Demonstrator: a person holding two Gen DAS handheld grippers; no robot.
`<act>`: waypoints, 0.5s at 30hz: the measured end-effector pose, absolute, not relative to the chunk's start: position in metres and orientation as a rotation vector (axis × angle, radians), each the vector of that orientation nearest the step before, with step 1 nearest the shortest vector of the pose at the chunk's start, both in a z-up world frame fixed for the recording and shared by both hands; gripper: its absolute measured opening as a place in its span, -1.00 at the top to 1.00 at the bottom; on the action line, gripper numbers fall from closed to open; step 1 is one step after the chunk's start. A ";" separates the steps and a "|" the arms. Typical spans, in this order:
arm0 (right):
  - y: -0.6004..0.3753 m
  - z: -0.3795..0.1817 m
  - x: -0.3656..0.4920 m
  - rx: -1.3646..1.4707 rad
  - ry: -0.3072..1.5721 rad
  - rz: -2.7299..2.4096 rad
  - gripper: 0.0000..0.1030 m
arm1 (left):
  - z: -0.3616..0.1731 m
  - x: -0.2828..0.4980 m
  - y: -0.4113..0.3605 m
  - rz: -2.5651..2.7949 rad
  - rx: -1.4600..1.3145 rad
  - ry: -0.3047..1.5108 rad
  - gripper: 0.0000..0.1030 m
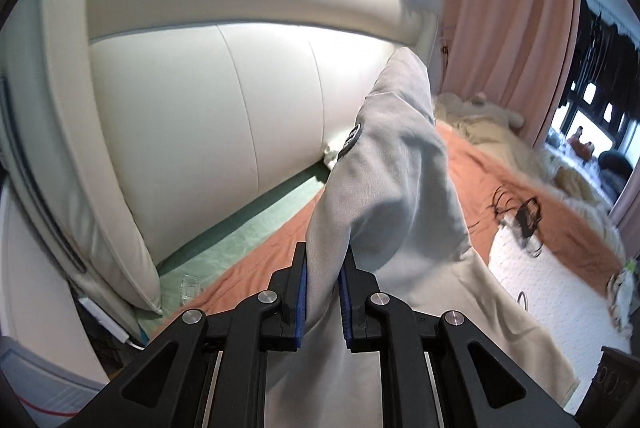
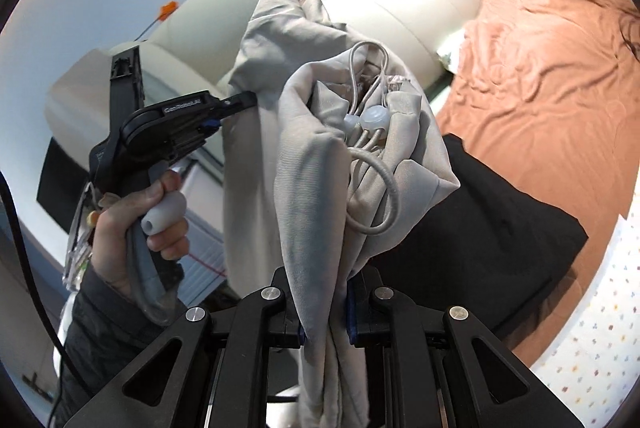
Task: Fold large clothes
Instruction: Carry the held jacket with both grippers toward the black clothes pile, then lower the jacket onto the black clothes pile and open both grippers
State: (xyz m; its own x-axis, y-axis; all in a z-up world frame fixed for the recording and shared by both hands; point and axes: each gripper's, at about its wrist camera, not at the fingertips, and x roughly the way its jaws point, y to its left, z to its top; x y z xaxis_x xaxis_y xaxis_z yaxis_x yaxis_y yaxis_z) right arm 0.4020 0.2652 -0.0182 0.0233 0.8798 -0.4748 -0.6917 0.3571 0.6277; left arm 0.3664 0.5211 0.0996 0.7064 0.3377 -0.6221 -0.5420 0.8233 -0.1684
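Observation:
A light grey jacket (image 1: pixel 404 188) with a round dark sleeve badge (image 1: pixel 351 140) hangs in the air over the bed. My left gripper (image 1: pixel 324 292) is shut on a fold of it between the blue pads. In the right wrist view the same jacket (image 2: pixel 316 164) bunches up, showing elastic drawcords and pale toggles (image 2: pixel 370 118). My right gripper (image 2: pixel 326 312) is shut on its bunched cloth. The left gripper (image 2: pixel 244 100), held by a hand (image 2: pixel 120 240), pinches the jacket's left edge there.
Below lies an orange bedsheet (image 1: pixel 480 168) beside a cream padded headboard (image 1: pixel 208 116). A black garment (image 2: pixel 500 228) lies on the orange sheet (image 2: pixel 552 76). A white dotted cover (image 2: pixel 592 340) borders it. Dark cables (image 1: pixel 520 216), rumpled bedding and pink curtains (image 1: pixel 508 8) stand further off.

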 end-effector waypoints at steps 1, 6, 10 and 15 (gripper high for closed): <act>0.264 -0.027 0.410 0.261 0.955 1.224 0.71 | 0.094 0.375 0.520 0.519 -0.331 0.638 0.70; 0.265 -0.086 0.445 0.315 1.057 1.136 0.71 | 0.074 0.380 0.522 0.606 -0.310 0.646 -0.01; 0.259 -0.129 0.461 0.321 1.120 1.051 0.71 | 0.055 0.352 0.522 0.619 -0.308 0.623 -0.52; 0.260 -0.136 0.461 0.321 1.132 1.050 0.71 | 0.037 0.292 0.517 0.631 -0.332 0.632 -0.52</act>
State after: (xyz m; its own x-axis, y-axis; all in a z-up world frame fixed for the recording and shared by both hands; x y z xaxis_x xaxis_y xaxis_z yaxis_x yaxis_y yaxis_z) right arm 0.4608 0.2598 -0.1359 0.0352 0.8128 -0.5815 -0.5189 0.5121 0.6845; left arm 0.2918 0.5166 0.0373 0.6305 0.4423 -0.6379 -0.6370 0.7644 -0.0996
